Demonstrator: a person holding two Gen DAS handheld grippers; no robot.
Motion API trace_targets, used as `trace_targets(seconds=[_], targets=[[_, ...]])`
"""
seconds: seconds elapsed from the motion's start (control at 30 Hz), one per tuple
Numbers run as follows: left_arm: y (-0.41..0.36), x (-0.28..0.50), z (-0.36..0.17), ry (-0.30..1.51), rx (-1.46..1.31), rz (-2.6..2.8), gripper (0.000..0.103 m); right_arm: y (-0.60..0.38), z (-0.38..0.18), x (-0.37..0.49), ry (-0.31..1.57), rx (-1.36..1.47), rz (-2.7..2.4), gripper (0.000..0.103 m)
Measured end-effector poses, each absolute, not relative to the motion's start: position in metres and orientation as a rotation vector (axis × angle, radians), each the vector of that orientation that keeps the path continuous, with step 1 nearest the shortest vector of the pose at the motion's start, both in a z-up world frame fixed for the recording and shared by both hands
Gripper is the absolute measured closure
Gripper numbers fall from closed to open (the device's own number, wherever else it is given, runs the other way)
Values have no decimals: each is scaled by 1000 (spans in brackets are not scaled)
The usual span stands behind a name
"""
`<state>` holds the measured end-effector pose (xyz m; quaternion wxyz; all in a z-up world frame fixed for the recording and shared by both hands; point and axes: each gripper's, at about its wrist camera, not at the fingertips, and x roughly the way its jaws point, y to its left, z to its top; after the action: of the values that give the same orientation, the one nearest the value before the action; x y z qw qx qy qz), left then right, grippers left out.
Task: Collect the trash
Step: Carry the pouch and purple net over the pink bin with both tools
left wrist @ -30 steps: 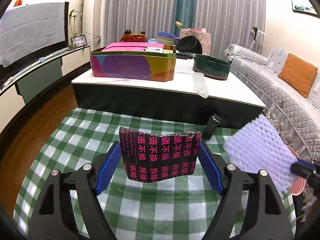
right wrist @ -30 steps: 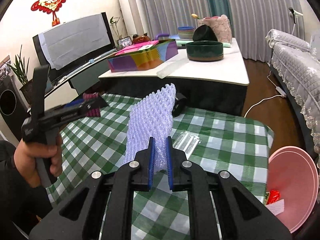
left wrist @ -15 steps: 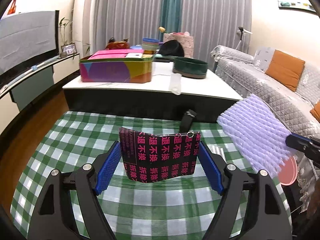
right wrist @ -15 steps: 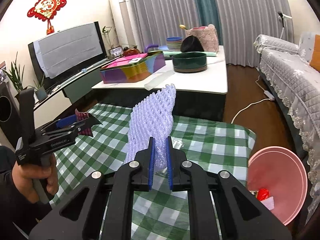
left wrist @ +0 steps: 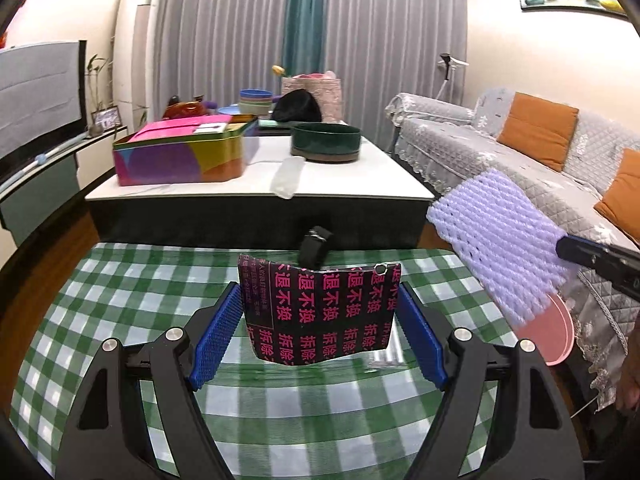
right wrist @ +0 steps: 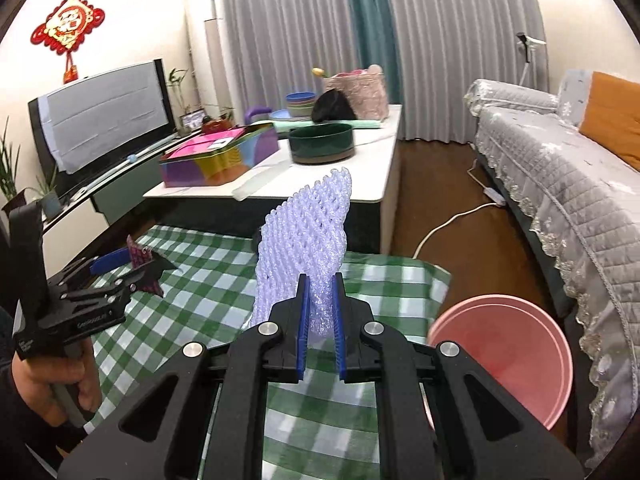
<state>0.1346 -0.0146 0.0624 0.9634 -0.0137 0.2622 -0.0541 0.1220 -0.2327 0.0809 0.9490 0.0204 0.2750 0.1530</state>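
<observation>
L gripper [left wrist: 320,332]: jaws wide, clamping flat black pouch w/ pink print [left wrist: 318,314] by its side edges. R gripper [right wrist: 320,316]: jaws pinched on white foam-net sleeve [right wrist: 306,236], sleeve upright, left of pink plastic bin [right wrist: 500,356].

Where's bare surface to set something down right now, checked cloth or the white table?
The checked cloth is mostly bare left of the black pouch. The white table has a free near corner in front of the green bowl. Its far end is crowded with bowls and bags.
</observation>
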Motion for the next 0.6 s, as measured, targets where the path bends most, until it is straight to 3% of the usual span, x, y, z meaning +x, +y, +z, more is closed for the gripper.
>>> trace_targets(seconds=[0.6], targets=[[-58,138,62,526,8,-201,28,-286,92,118,527,57,162,92]])
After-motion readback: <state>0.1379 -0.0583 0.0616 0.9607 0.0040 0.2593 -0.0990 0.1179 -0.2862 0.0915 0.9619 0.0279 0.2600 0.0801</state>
